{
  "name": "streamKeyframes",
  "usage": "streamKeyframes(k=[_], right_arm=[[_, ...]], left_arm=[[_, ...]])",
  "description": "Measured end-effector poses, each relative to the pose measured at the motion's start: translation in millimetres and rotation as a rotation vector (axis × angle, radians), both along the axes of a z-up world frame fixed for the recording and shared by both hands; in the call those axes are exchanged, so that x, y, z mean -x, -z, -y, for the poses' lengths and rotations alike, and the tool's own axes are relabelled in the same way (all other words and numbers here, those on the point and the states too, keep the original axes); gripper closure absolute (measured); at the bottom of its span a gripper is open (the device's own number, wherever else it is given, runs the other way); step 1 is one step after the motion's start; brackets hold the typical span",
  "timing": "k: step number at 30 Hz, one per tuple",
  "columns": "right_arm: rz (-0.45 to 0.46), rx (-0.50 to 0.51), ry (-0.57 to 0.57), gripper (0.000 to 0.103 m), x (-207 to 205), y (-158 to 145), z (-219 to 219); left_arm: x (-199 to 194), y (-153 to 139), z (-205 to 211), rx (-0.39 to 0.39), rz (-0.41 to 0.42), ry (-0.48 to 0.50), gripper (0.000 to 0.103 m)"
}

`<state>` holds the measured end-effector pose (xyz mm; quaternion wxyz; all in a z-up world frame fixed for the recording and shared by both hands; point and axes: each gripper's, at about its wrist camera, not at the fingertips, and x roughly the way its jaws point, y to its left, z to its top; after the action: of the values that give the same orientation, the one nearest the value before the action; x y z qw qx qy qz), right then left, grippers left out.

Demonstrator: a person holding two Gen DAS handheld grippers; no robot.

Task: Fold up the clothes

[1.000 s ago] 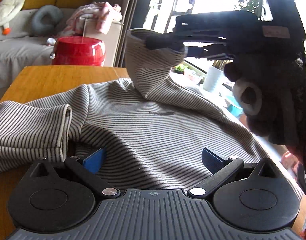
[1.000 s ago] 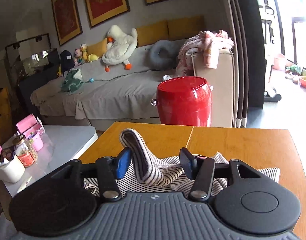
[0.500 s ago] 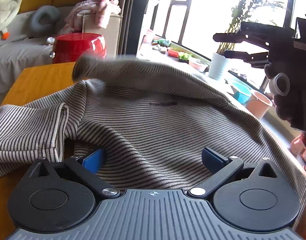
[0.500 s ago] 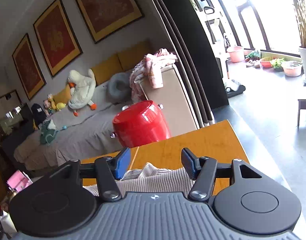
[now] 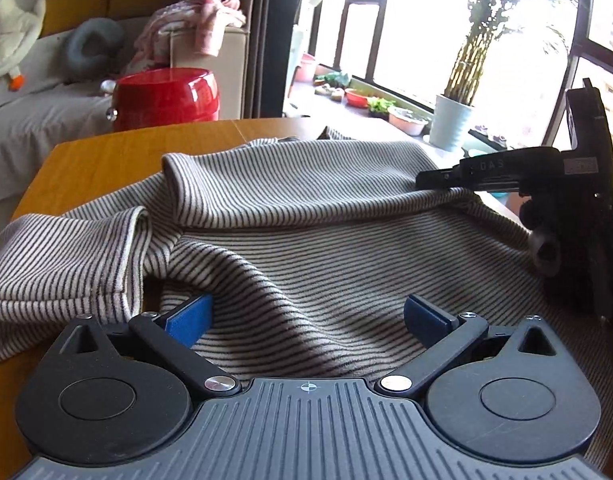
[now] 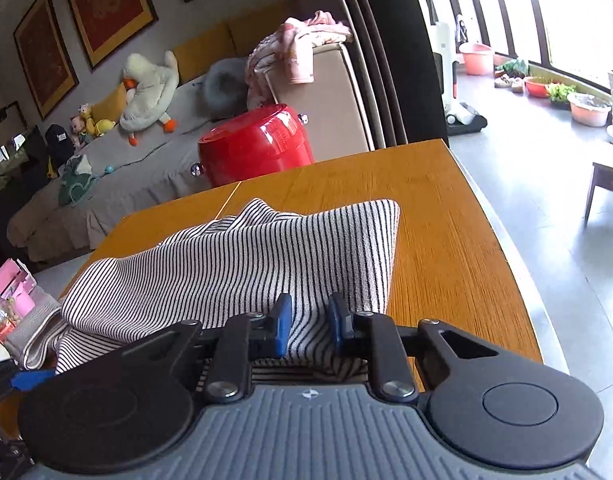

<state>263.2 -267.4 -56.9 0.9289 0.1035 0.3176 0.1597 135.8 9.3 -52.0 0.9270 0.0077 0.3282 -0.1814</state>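
Note:
A grey-and-black striped sweater (image 5: 306, 248) lies spread on the wooden table (image 5: 106, 160). One sleeve is folded across its body and the other sleeve (image 5: 66, 264) lies bunched at the left. My left gripper (image 5: 306, 316) is open, its blue pads over the near hem. My right gripper (image 5: 426, 179) shows at the right of the left wrist view, pressed on the sweater's right side. In the right wrist view the right gripper (image 6: 308, 326) has its jaws nearly closed on a fold of the sweater (image 6: 246, 264).
A red round stool (image 5: 166, 98) stands beyond the table's far edge, with a grey sofa (image 5: 26, 116) behind it. The table's right edge (image 6: 506, 248) drops to a tiled floor. Plant pots (image 5: 450, 128) line the window.
The right gripper let the raised sleeve fall across the sweater, then came down to its right side and closed on a fold. The left gripper stayed open at the hem.

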Motion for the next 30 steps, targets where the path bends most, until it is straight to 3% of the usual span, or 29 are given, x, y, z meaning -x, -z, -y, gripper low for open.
streamKeyframes(k=[2, 8, 10, 16, 17, 19, 20, 21, 24, 28, 30], right_arm=[[0.022, 0.043, -0.004, 0.082, 4, -1, -7], [0.043, 0.033, -0.023, 0.072, 11, -2, -6], [0.042, 0.017, -0.024, 0.072, 11, -2, -3], [0.05, 0.025, -0.037, 0.066, 14, -3, -4], [0.05, 0.028, -0.04, 0.064, 14, -4, -5], [0.051, 0.032, -0.043, 0.063, 14, -4, -6], [0.058, 0.037, -0.036, 0.063, 16, -6, -6], [0.071, 0.047, -0.022, 0.063, 19, -8, -7], [0.101, 0.007, -0.026, 0.063, 33, -26, -13], [0.008, -0.349, -0.233, 0.06, 42, -59, -28], [-0.058, -0.447, -0.305, 0.051, 41, -66, -44]], left_arm=[[6, -5, 0, -0.029, 0.034, -0.003, 0.0], [47, -28, 1, -0.357, 0.308, -0.029, 0.0], [44, -24, -9, -0.445, 0.306, -0.068, 0.0], [24, -5, -42, -0.52, 0.204, -0.145, 0.018], [21, -3, -46, -0.526, 0.199, -0.156, 0.019], [14, 0, -54, -0.528, 0.191, -0.181, 0.043], [13, -5, -58, -0.502, 0.189, -0.196, 0.073], [12, -11, -61, -0.473, 0.195, -0.209, 0.087], [22, -41, -58, -0.393, 0.284, -0.215, 0.089], [33, -65, -41, -0.341, 0.37, -0.157, 0.09], [37, -65, -30, -0.347, 0.39, -0.124, 0.09]])
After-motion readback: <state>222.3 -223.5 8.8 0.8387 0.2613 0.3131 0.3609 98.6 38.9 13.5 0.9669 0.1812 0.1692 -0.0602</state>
